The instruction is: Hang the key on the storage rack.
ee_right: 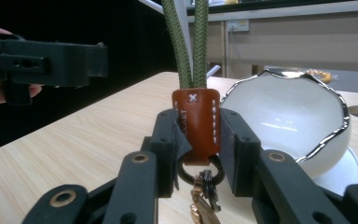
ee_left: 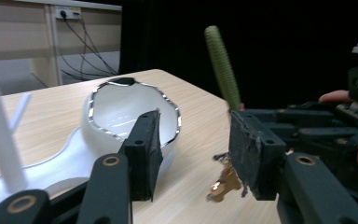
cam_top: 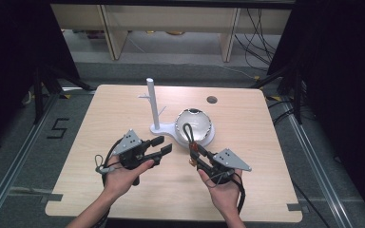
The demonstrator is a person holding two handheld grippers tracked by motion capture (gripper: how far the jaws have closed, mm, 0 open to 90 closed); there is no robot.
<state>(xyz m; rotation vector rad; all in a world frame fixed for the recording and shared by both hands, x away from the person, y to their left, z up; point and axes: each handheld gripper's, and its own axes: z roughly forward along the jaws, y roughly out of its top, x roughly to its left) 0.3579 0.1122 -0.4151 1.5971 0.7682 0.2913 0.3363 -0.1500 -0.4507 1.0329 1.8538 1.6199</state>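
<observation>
The left gripper [cam_top: 162, 145] hovers half-open and empty beside the white stand [cam_top: 154, 105]. Ahead of it, the right gripper [cam_top: 195, 153] clamps the keychain's leather tab [ee_right: 196, 126], its green cord loop [cam_top: 189, 133] rising beside the egg-shaped dish [cam_top: 195, 125]. Keep the tab steady; pinch the cord squarely.

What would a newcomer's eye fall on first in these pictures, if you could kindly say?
First, the right gripper, at the table's near right, shut on the brown leather tab of a keychain, its green cord loop standing up and keys dangling below. Just behind stands a white bowl with a jagged silver rim, beside a white post stand. The left gripper is held open opposite it.
</observation>
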